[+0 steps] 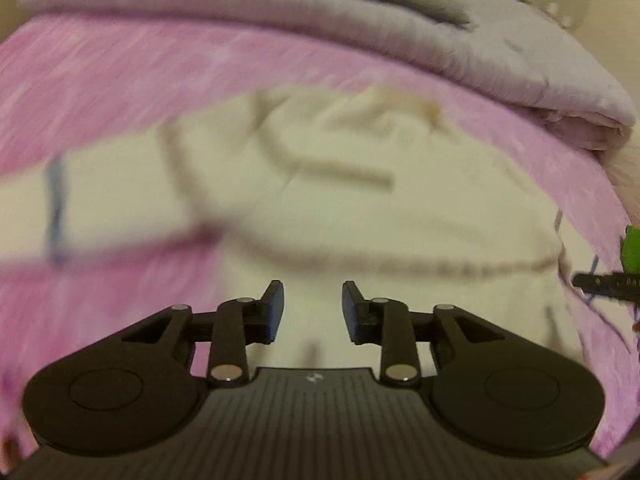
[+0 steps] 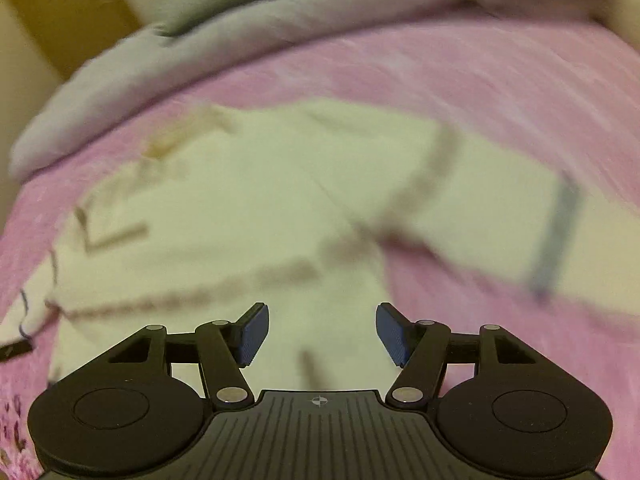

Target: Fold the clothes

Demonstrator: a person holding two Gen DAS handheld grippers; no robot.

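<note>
A pink bed cover spans both views, with a grey blanket bunched along its far edge. On the cover lies a cream shirt, spread mostly flat, 1 sleeve out sideways. It looks light, soft and limp, best pinched at hem or shoulder seams. The left gripper and right gripper both hover over it, jaws apart, holding nothing.

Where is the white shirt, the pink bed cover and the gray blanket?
white shirt (image 1: 360, 216), left wrist view, middle of its body.
pink bed cover (image 2: 460, 80), right wrist view, bare part beyond the shirt.
gray blanket (image 1: 240, 0), left wrist view, its folded top.
</note>
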